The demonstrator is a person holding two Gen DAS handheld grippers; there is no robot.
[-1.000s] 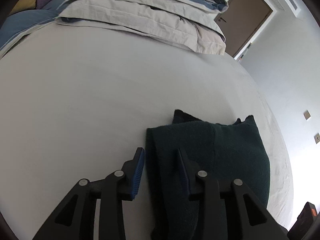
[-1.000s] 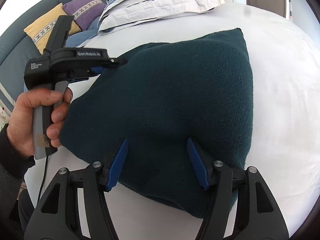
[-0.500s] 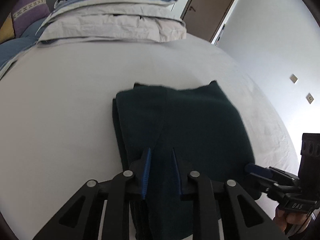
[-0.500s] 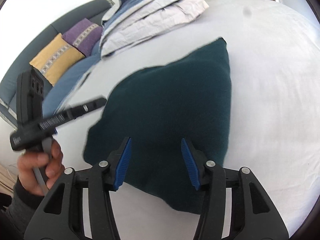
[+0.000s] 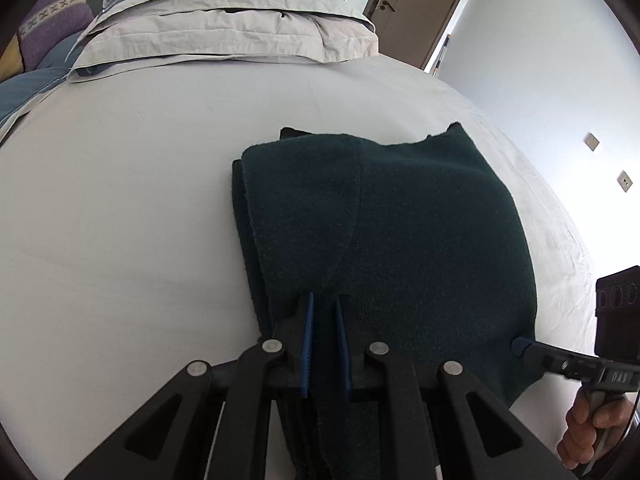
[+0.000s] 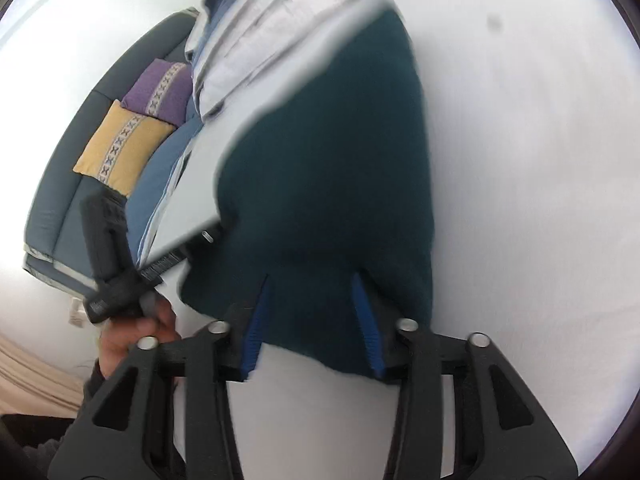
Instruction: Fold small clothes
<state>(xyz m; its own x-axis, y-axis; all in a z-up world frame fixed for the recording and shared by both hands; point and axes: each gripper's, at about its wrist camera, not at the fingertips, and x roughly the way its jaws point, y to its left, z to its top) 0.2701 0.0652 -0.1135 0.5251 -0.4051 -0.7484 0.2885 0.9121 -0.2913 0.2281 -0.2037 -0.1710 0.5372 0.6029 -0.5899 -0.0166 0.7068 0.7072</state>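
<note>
Left wrist view
Garment: a dark green knitted garment (image 5: 400, 240), folded into layers, is lying on the bed's pale grey sheet (image 5: 120, 220), near the edge closest to the camera.
Left tongs (image 5: 323, 344): the blue-padded fingers are pressing nearly together, pinching a fold of the garment's near edge.
Right tongs (image 5: 520, 346): its tip is touching the garment's right near corner; from here I cannot tell how its jaws are standing.
Background: stacked grey and blue bedding (image 5: 224, 28) is sitting at the far end, with a brown door (image 5: 424, 4) beyond.

Right wrist view (blurred)
Right tongs (image 6: 312, 320): the fingers are standing apart, straddling the garment's (image 6: 332, 168) near edge, with cloth lying between them.
Left tongs (image 6: 208, 236): meeting the garment's left edge.
Cushions: a yellow cushion (image 6: 120, 148) and a purple cushion (image 6: 160, 88) are resting on a blue-grey sofa (image 6: 60, 216).
</note>
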